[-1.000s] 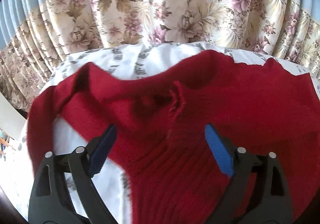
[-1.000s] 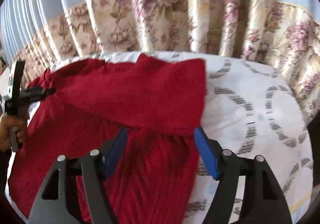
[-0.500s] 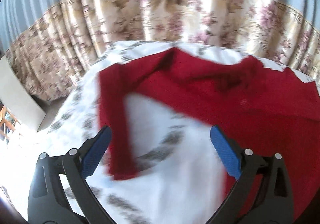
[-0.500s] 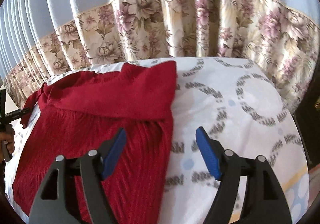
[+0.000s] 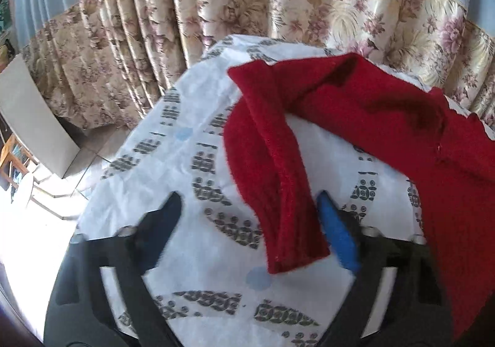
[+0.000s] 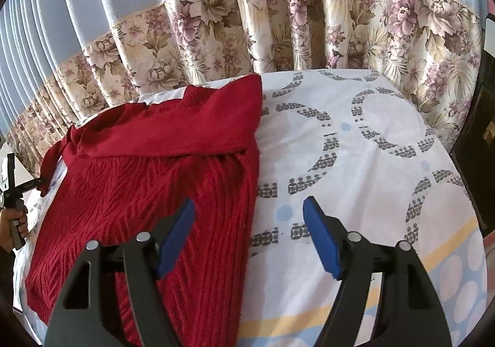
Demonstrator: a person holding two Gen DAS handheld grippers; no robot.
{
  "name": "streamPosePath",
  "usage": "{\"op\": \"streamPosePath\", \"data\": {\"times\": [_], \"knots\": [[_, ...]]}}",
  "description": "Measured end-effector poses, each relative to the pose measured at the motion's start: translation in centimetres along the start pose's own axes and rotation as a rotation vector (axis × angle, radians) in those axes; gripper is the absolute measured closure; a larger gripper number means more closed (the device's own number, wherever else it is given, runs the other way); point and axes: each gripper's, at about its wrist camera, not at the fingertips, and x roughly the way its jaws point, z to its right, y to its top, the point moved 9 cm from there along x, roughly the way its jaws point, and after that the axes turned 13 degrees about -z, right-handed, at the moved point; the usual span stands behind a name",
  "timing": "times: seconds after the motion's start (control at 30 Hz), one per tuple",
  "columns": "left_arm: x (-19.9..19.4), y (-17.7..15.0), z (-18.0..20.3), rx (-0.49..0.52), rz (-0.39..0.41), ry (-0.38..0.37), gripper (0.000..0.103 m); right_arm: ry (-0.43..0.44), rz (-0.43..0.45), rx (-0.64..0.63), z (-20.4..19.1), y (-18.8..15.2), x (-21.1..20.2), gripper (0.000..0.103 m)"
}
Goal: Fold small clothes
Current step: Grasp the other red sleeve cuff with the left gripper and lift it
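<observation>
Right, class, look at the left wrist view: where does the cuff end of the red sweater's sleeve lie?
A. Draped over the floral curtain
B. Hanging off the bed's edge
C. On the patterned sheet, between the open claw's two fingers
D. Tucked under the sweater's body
C: the sleeve runs down the patterned sheet, its cuff flat between the fingers of the open left claw.

Right of the red sweater (image 6: 148,180), the patterned sheet (image 6: 355,161) lies bare (open passage). Beyond the sweater, floral curtains (image 6: 278,34) wall off the far edge.
</observation>
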Motion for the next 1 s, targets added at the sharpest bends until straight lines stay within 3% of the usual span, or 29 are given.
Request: {"op": "streamPosePath", "data": {"times": [0.07, 0.1, 0.17, 0.3, 0.43, 0.53, 0.6, 0.67, 0.7, 0.8, 0.87, 1.0], "knots": [[0.6, 0.1, 0.7, -0.006, -0.028, -0.077, 0.062, -0.003, 0.001, -0.002, 0.0, 0.1, -0.1, 0.030], [0.6, 0.4, 0.8, -0.020, -0.032, -0.111, 0.067, -0.004, 0.001, -0.001, 0.0, 0.0, -0.1, 0.030], [0.2, 1.0, 0.5, -0.039, -0.015, -0.124, 0.090, -0.003, 0.001, -0.003, 0.0, 0.1, -0.1, 0.030], [-1.4, 2.9, -4.2, -0.221, 0.067, -0.131, 0.091, -0.005, -0.003, -0.012, -0.1, 0.1, -0.2, 0.030], [-3.2, 4.0, -11.3, -0.457, 0.140, -0.130, 0.090, -0.006, -0.011, -0.013, -0.3, 0.1, 0.1, 0.030], [-3.8, 4.6, -14.7, -0.530, 0.166, -0.076, 0.083, -0.004, -0.020, -0.014, -0.6, 0.0, 0.6, 0.030], [-4.5, 5.0, -16.4, -0.535, 0.206, 0.034, 0.072, -0.003, -0.025, -0.017, -0.9, -0.1, 0.9, 0.030], [-5.3, 5.3, -18.4, -0.539, 0.240, 0.161, 0.051, -0.004, -0.029, -0.020, -1.2, -0.1, 1.1, 0.030], [-5.3, 5.4, -19.4, -0.539, 0.240, 0.223, 0.048, -0.004, -0.031, -0.021, -1.3, -0.2, 1.2, 0.030], [-4.9, 5.6, -19.7, -0.492, 0.232, 0.223, 0.048, -0.004, -0.036, -0.023, -1.5, -0.3, 1.5, 0.030], [-4.2, 5.3, -17.8, -0.392, 0.221, 0.178, 0.048, -0.002, -0.041, -0.021, -1.7, -0.3, 1.7, 0.030], [-3.4, 4.0, -14.6, -0.221, 0.225, 0.161, 0.047, 0.001, -0.050, -0.028, -2.2, -0.3, 2.2, 0.030]]}}
